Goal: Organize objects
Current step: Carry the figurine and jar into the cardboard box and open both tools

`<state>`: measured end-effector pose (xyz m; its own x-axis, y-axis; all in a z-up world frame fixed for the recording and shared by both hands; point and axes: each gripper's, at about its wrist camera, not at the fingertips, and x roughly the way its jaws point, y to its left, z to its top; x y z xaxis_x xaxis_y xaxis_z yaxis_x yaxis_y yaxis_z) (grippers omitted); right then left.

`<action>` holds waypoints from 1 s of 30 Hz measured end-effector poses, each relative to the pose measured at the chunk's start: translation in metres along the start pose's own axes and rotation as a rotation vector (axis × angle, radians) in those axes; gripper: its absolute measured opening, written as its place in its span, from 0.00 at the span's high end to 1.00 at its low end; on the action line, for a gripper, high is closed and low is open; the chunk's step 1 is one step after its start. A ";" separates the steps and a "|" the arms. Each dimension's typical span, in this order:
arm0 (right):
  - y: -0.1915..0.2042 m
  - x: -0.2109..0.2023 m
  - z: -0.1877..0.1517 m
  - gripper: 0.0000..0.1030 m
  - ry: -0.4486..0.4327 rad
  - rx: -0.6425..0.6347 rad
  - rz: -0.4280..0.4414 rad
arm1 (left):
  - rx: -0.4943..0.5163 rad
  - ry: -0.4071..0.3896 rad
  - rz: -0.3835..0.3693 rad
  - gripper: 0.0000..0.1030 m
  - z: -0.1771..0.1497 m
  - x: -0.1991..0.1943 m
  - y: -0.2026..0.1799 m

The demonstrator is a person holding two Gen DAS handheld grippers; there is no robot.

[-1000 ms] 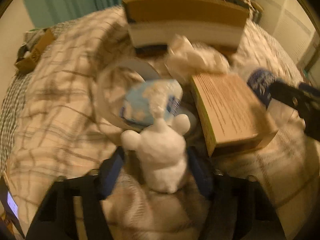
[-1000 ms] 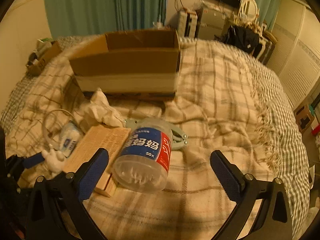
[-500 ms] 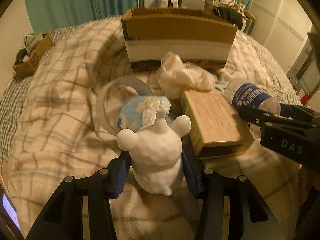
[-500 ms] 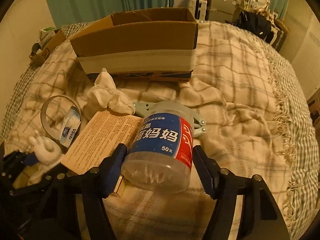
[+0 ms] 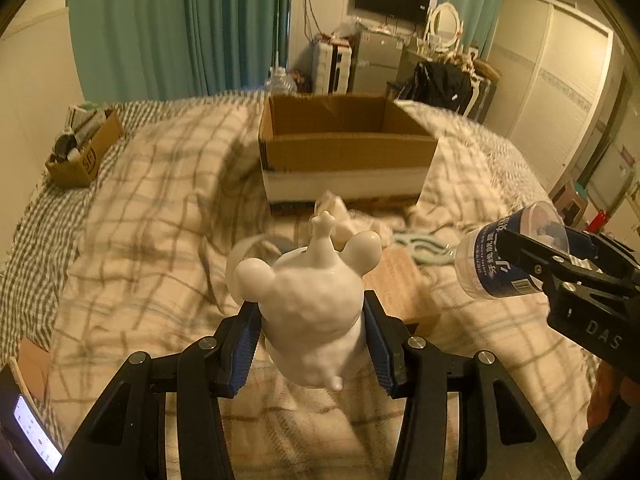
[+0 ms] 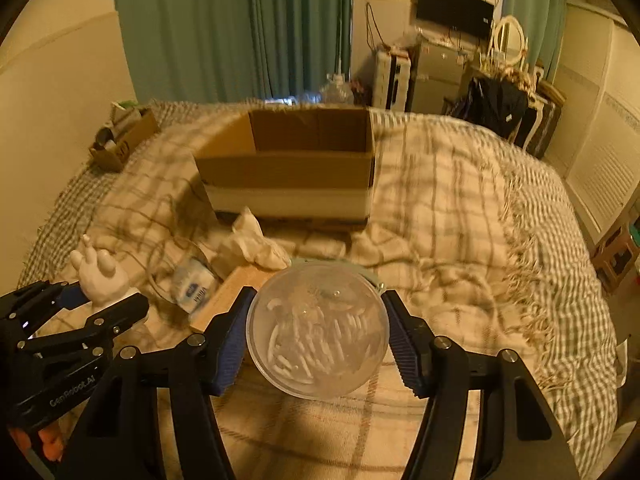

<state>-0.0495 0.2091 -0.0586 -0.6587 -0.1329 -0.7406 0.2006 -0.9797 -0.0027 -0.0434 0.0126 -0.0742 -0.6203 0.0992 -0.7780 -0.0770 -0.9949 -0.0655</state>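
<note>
While the left gripper (image 5: 312,344) clamped the white figurine (image 5: 316,304) and the right gripper (image 6: 318,340) squeezed the plastic jar (image 6: 318,328) above the bed (image 6: 460,200), either smooth object risked slipping short of the cardboard box (image 6: 288,176).

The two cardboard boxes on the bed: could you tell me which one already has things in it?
The small cardboard box at the bed's left edge holds clutter; the large cardboard box straight ahead shows only bare inner walls.

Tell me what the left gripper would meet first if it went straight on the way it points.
Probably the cardboard box: the left gripper, shut on the white figurine, points at its near wall. Depth is unclear, so the crumpled white cloth might come first.
</note>
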 end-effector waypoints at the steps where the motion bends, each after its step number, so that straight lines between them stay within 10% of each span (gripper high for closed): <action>1: 0.000 -0.007 0.003 0.40 -0.016 -0.005 0.003 | -0.001 -0.008 -0.004 0.51 0.003 -0.004 0.000; 16: 0.002 -0.059 0.118 0.40 -0.196 -0.098 0.042 | 0.027 -0.126 -0.035 0.51 0.119 -0.024 0.007; 30: -0.010 0.080 0.225 0.40 -0.094 -0.031 0.076 | 0.071 -0.029 -0.038 0.51 0.213 0.103 0.012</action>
<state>-0.2677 0.1747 0.0332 -0.7057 -0.2219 -0.6728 0.2745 -0.9612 0.0290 -0.2741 0.0153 -0.0222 -0.6384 0.1381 -0.7572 -0.1550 -0.9867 -0.0494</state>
